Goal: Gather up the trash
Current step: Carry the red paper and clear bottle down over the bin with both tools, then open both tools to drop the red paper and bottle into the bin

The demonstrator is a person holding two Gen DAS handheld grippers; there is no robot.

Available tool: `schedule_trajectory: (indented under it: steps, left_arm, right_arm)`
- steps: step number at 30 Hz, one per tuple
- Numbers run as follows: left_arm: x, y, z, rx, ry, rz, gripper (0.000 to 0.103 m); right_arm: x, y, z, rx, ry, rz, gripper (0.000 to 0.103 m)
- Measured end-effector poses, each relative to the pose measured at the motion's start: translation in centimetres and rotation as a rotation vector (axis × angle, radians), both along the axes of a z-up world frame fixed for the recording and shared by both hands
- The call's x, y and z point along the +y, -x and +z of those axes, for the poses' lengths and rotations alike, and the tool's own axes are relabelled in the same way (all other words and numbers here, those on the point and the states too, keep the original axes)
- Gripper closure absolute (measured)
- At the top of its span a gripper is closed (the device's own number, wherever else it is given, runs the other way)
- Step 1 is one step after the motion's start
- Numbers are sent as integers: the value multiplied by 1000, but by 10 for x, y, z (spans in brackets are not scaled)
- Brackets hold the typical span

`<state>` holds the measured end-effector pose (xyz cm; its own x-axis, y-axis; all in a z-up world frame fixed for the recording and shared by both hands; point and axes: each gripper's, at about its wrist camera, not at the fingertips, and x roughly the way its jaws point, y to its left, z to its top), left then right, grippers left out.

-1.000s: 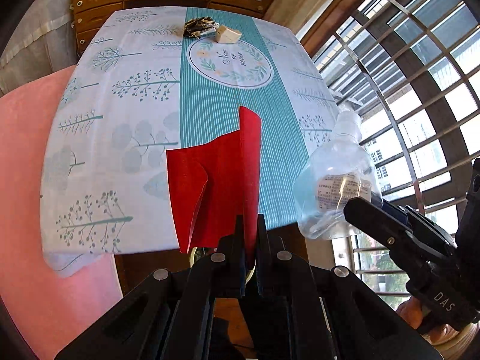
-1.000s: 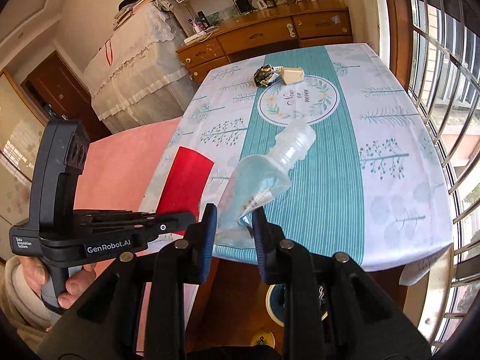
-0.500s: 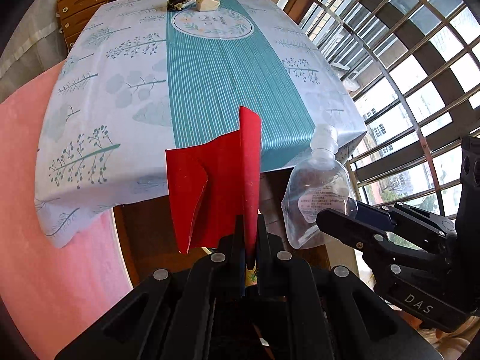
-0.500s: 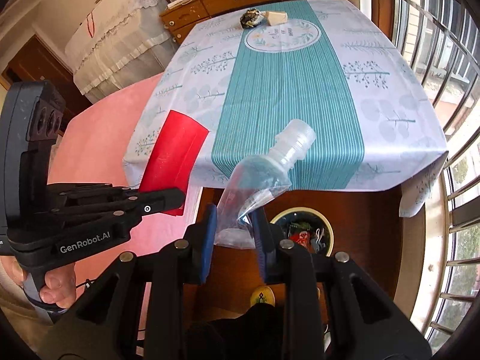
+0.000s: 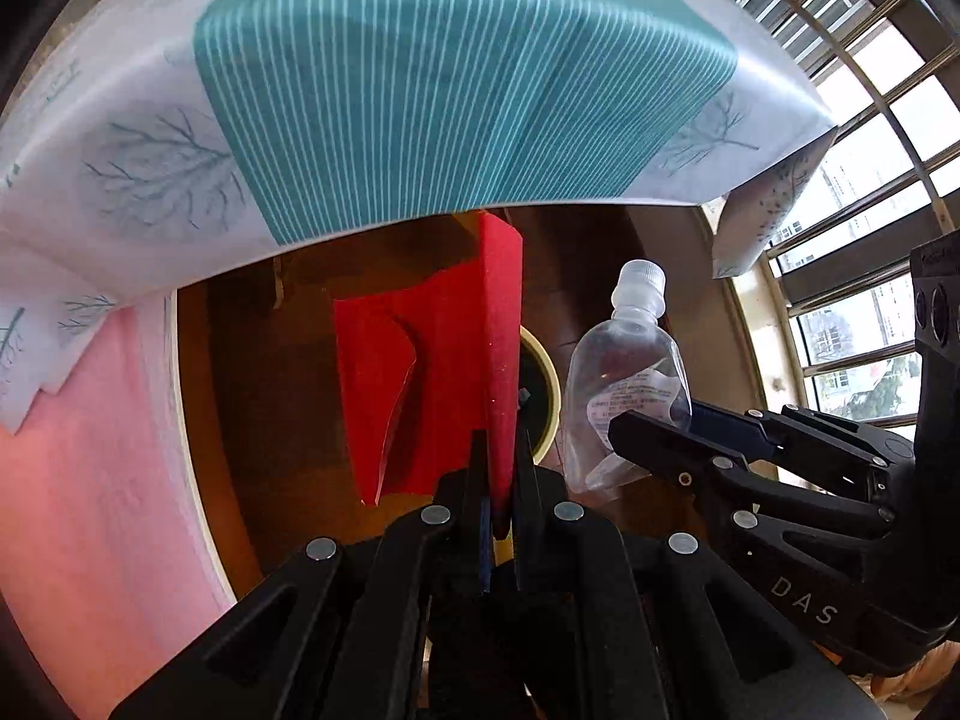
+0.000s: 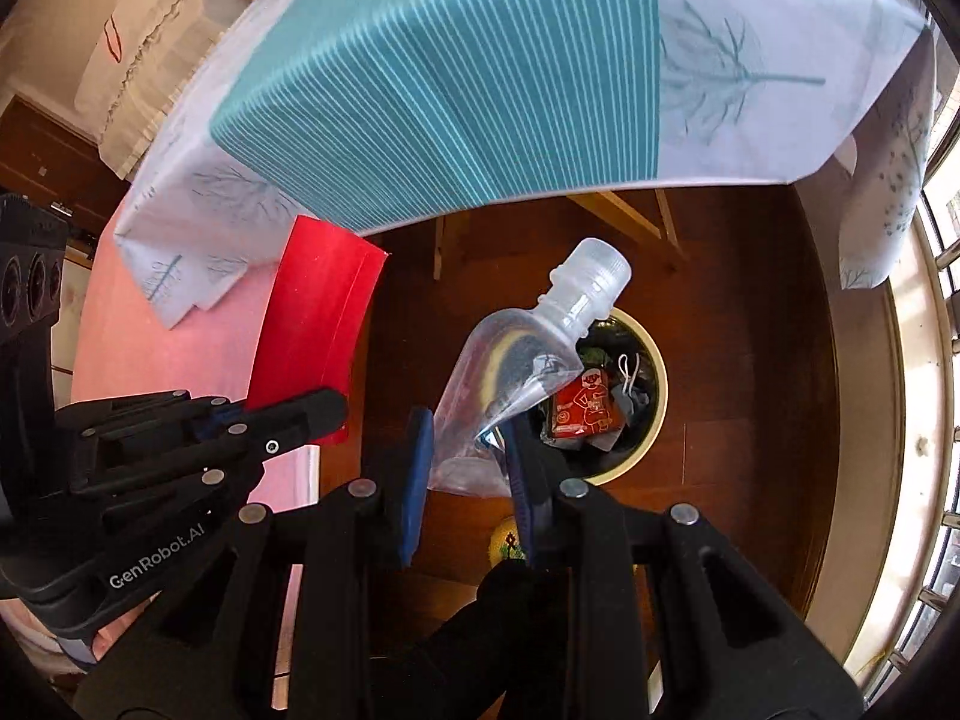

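1. One left gripper (image 5: 500, 468) has its two fingers (image 5: 477, 480) pressed together on the lower edge of one red folded card (image 5: 432, 384), which stands upright from between them.
2. One right gripper (image 6: 465, 450) has its two fingers (image 6: 417, 462) clamped on the crumpled base of one clear plastic bottle (image 6: 522, 372); the bottle tilts up and to the right of the fingers, its one ribbed cap (image 6: 591, 276) at the far end.
3. In the left wrist view the bottle (image 5: 624, 384) is just to the right of the left fingers, beside the card and apart from it; in the right wrist view the card (image 6: 312, 330) is to the left of the right fingers.
4. Beyond and below both sets of fingers stands one round trash bin (image 6: 657, 396) with a pale rim on the dark wooden floor (image 6: 750, 360). The bottle's neck reaches over its opening, and the bin holds several scraps, one of them a red wrapper (image 6: 582, 408).
5. From the left wrist the bin (image 5: 549, 384) is mostly hidden behind the card.
6. Farthest, above the fingers, one desk edge carries one tablecloth (image 6: 456, 78), white with a teal striped band, hanging over the bin.
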<state>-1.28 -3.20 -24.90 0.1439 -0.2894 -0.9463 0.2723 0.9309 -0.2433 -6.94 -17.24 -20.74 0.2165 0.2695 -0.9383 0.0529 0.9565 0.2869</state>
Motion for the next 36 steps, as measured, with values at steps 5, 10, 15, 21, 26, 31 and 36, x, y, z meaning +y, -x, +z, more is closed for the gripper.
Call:
schedule_trajectory:
  steps: [5,10,15,21,26,31,36]
  left_arm:
    - [-6,-9,-71,8,-21,31,98]
    - [-8,-25,-137,41,-23,45,98]
    - [-14,-34,-183,61,-45,36,88]
    - [-13,-38,-206,53,-64,65,35]
    - [0,-48,-215,75,-91,93,33]
    - [8,-51,-212,61,-106,102,33]
    - [10,-46,-197,58,-107,114,33]
  right_arm:
    - [-13,2,-70,23,28,22,82]
    - [-20,-2,-126,35,44,24,82]
    - [-19,-1,-162,34,45,28,81]
    - [-24,-7,-182,15,66,16,79]
    - [-25,-10,-183,13,101,7,61]
    - [-26,-15,-179,9,114,0,55]
    - [-25,-18,-170,13,118,-18,55]
